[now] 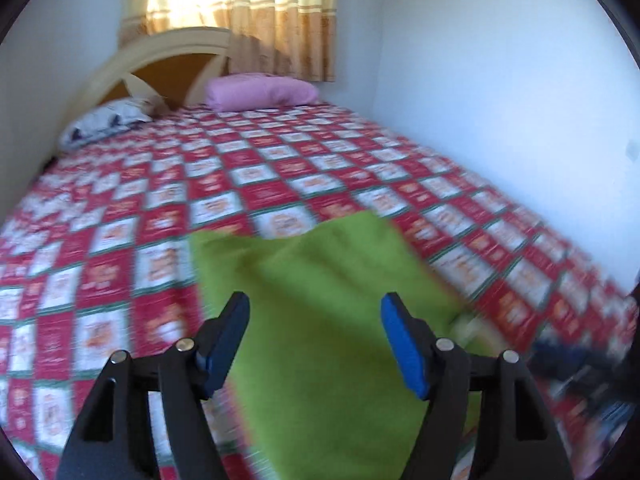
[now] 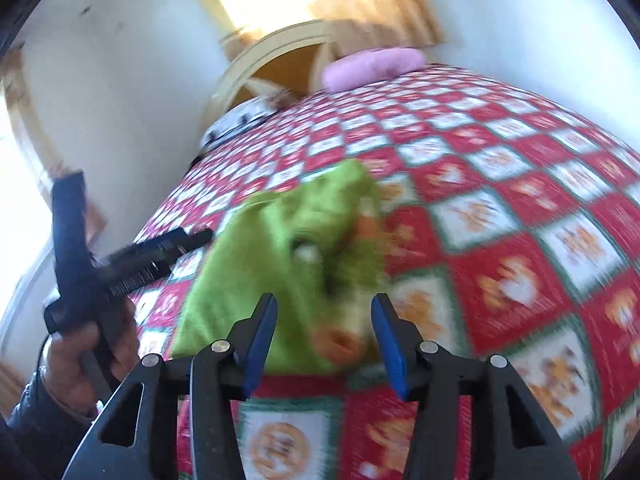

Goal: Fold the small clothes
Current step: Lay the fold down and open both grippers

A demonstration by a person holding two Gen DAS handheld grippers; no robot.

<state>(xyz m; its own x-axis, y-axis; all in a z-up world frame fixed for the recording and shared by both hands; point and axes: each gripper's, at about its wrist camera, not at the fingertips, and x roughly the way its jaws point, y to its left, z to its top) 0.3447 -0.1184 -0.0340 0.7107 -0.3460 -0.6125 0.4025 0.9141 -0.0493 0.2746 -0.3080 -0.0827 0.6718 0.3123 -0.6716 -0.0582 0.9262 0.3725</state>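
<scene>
A small green garment point(image 1: 320, 304) lies on the red and white checked bedspread point(image 1: 200, 184). In the left wrist view my left gripper point(image 1: 315, 308) is open above its near part, with the cloth showing between the blue pads point(image 1: 400, 340). In the right wrist view the same green garment point(image 2: 288, 256) lies bunched with an orange and white print at its near edge. My right gripper point(image 2: 324, 312) is open just short of that edge and holds nothing. The left gripper's black body point(image 2: 104, 260) shows at the left, held in a hand. Both views are blurred.
A pink pillow point(image 1: 260, 92) and a patterned white pillow point(image 1: 104, 122) lie at the headboard point(image 1: 160, 56) under a curtained window. White walls run along the bed's far and right sides. A dark object point(image 1: 576, 364) lies at the bed's right edge.
</scene>
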